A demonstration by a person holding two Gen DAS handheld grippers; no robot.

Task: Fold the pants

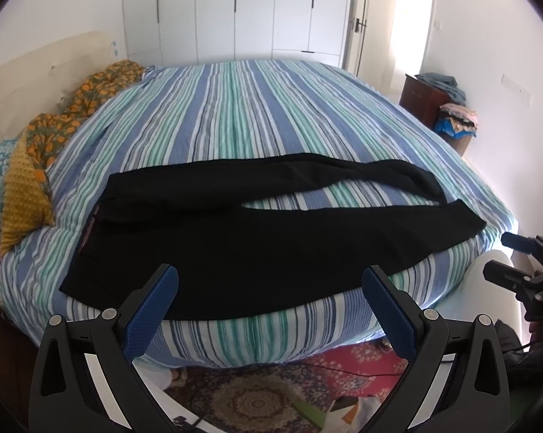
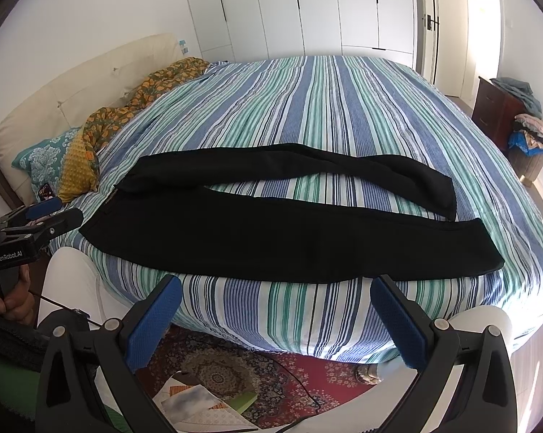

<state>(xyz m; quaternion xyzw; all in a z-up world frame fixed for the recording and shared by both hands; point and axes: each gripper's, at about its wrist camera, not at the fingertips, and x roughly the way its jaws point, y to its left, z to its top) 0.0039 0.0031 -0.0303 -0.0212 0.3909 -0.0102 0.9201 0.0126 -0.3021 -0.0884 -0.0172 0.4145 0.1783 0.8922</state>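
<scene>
Filling most of the room, a bed (image 1: 257,108) with a blue, green and white striped cover carries black pants (image 1: 235,238) spread flat near its front edge, waistband left, legs splayed rightward. Left tongs (image 1: 269,303) and right tongs (image 2: 276,310) hover before the edge, both wide open, gripping nothing.

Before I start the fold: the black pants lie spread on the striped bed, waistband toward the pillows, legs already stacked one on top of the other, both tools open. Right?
Not quite. The legs of the pants are not stacked; they lie apart with striped bed cover showing between them, as the right wrist view shows. The waistband does point toward the pillows, and the left tool and right tool are open.
</scene>
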